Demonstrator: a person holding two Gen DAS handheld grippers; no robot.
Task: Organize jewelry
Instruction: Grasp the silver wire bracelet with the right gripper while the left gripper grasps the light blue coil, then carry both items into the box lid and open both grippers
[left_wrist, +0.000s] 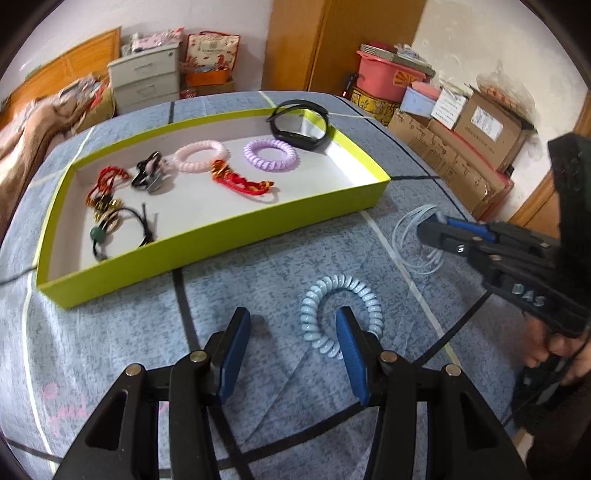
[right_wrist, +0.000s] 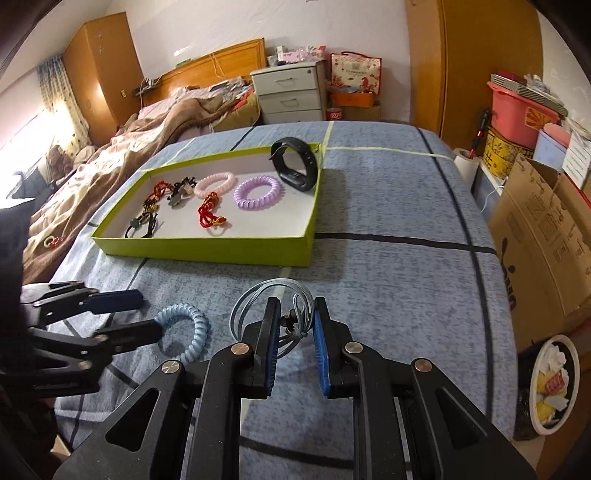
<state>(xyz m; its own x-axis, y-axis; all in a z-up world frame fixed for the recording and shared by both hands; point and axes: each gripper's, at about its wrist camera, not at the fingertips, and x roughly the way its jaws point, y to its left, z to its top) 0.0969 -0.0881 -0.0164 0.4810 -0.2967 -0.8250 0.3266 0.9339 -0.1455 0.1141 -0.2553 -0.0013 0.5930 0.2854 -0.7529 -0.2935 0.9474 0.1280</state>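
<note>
left gripper (left_wrist: 291, 332) spread wide astride blue coil band (left_wrist: 341, 314); right gripper (right_wrist: 295, 328) parted around grey cord loops (right_wrist: 266, 302), unclamped. advised closing on knot, lifting clear before tray (left_wrist: 221, 236).

My left gripper (left_wrist: 291, 325) is hovering with jaws spread over the light blue coil band (left_wrist: 341, 315), one finger lying inside its ring. My right gripper (left_wrist: 428, 230) is reaching at the pale cord loops (left_wrist: 410, 236). The green tray (left_wrist: 229, 236) is sitting beyond, holding bands and a black watch strap (left_wrist: 299, 125).
</note>
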